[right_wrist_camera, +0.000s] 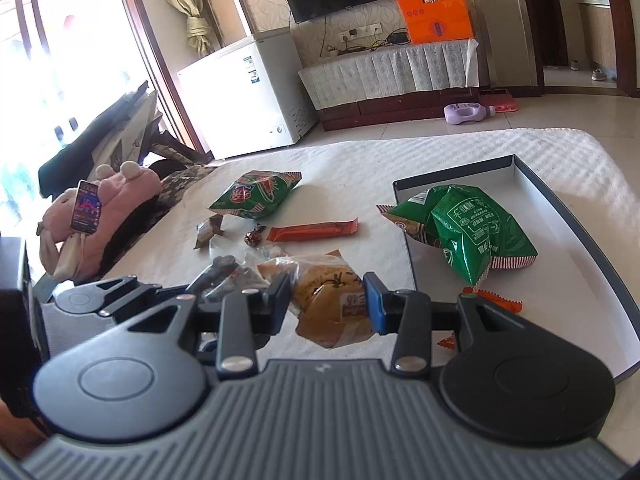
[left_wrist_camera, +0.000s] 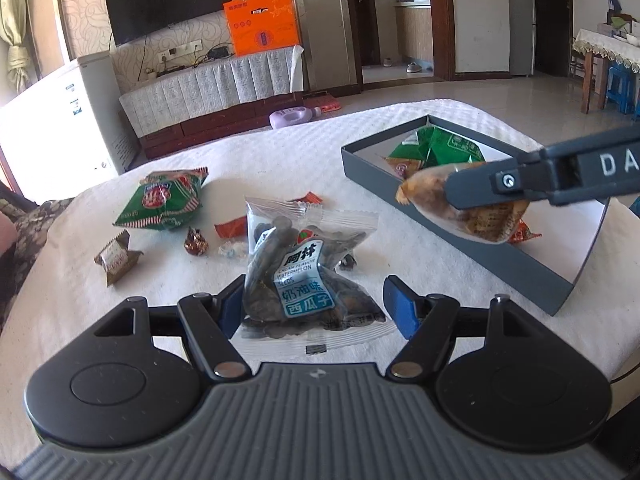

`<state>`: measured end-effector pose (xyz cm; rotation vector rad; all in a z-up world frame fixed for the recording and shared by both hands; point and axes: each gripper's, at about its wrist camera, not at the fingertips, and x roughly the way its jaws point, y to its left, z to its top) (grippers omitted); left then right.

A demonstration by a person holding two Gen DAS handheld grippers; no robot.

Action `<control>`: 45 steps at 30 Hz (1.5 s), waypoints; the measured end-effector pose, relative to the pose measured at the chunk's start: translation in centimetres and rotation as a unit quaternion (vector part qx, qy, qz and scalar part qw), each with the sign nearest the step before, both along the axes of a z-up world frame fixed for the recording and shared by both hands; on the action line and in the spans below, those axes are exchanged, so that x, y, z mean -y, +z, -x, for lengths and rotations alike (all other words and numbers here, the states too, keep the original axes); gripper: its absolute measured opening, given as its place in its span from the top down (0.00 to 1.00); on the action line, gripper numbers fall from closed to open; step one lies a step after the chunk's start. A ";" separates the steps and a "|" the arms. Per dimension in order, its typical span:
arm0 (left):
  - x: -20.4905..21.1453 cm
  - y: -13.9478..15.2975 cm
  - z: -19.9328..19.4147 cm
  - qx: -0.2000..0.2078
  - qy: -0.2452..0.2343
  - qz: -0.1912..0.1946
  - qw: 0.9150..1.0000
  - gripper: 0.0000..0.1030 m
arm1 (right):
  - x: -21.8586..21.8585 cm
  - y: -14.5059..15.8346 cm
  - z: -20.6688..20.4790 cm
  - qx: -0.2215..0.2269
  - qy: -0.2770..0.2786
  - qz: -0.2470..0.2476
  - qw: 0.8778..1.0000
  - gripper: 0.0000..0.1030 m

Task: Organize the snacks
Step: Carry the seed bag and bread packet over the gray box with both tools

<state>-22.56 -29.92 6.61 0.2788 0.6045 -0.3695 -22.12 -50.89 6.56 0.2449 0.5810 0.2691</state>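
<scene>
**Both grippers loaded, box is next**

Left gripper (left_wrist_camera: pixel 314 306) is clamped on the watermelon seed packet (left_wrist_camera: pixel 306 276), lifted off the white surface (left_wrist_camera: pixel 200 300). Right gripper (right_wrist_camera: pixel 328 300) is clamped on a wrapped pastry (right_wrist_camera: pixel 332 300), right by the grey box (right_wrist_camera: pixel 576 216). Next move, I'd guess: carry both over the box's rim and release.

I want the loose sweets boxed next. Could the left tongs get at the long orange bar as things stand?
Probably not directly: the left tongs have the seed packet between their fingers, and it stands in front of the orange bar. Box that packet first.
</scene>
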 end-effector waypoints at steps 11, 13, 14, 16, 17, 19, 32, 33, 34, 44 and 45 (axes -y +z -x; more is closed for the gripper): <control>2.4 0.6 -0.8 0.015 -0.014 0.009 1.000 0.26 | 2.3 0.8 0.6 0.018 -0.031 -0.015 0.999 0.58; 3.0 0.5 -0.9 0.015 -0.018 0.012 1.000 0.26 | 2.6 0.9 0.7 0.020 -0.037 -0.014 0.999 0.59; 3.2 0.5 -1.0 0.015 -0.020 0.015 1.000 0.26 | 2.8 1.0 0.7 0.022 -0.040 -0.013 0.999 0.59; 3.8 0.6 -1.1 0.015 -0.028 0.020 0.999 0.26 | 3.4 1.1 0.8 0.027 -0.049 -0.013 0.998 0.60; 4.2 0.7 -1.1 0.016 -0.032 0.021 0.999 0.26 | 3.6 1.2 0.8 0.029 -0.053 -0.013 0.998 0.60; 4.8 0.8 -1.0 0.018 -0.039 0.023 0.999 0.26 | 4.3 1.2 0.8 0.030 -0.066 -0.013 0.997 0.61; 8.4 1.5 -1.2 0.020 -0.080 0.038 0.996 0.26 | 8.7 0.9 1.6 0.025 -0.144 0.001 0.989 0.61; 8.7 1.4 -1.2 0.019 -0.083 0.039 0.996 0.26 | 8.9 0.8 1.7 0.024 -0.148 0.003 0.989 0.61; 9.1 1.3 -1.3 0.018 -0.086 0.039 0.995 0.26 | 9.1 0.8 1.7 0.023 -0.150 0.003 0.988 0.61; 12.5 0.2 -2.5 -0.003 -0.115 0.052 0.992 0.26 | 10.9 0.7 2.0 0.027 -0.175 -0.016 0.984 0.61; 12.8 0.0 -2.6 -0.005 -0.118 0.052 0.992 0.26 | 11.0 0.7 2.0 0.026 -0.176 -0.018 0.984 0.61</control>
